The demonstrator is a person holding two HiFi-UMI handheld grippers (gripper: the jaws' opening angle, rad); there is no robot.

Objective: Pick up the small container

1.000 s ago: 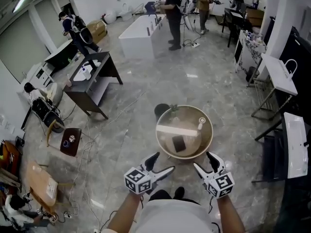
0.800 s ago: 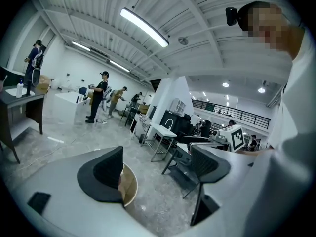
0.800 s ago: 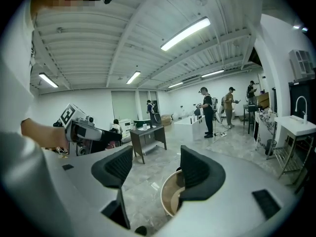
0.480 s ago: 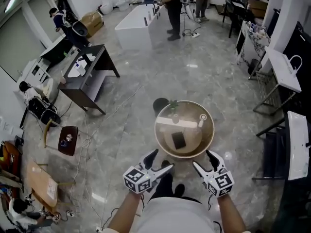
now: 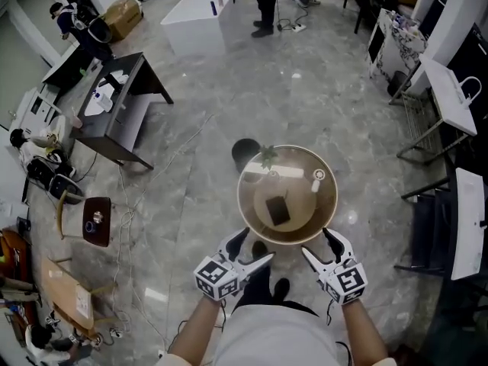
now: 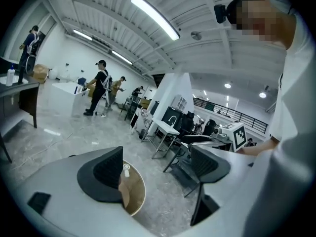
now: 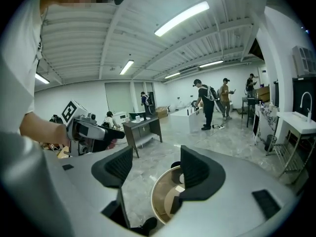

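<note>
Small container (image 5: 318, 175) sits untouched on the round table (image 5: 252, 212), which is nearer than a moment ago. Left gripper (image 5: 258, 245) and right gripper (image 5: 315, 242) hang open and empty, so reaching likely comes next.

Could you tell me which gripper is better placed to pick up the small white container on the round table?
Right, probably: the small container sits right of centre on the round table, nearer the right gripper, whose jaws stand open.

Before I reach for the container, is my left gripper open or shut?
Open. The left gripper has its jaws wide apart with nothing held; only floor and the round table show between them.
</note>
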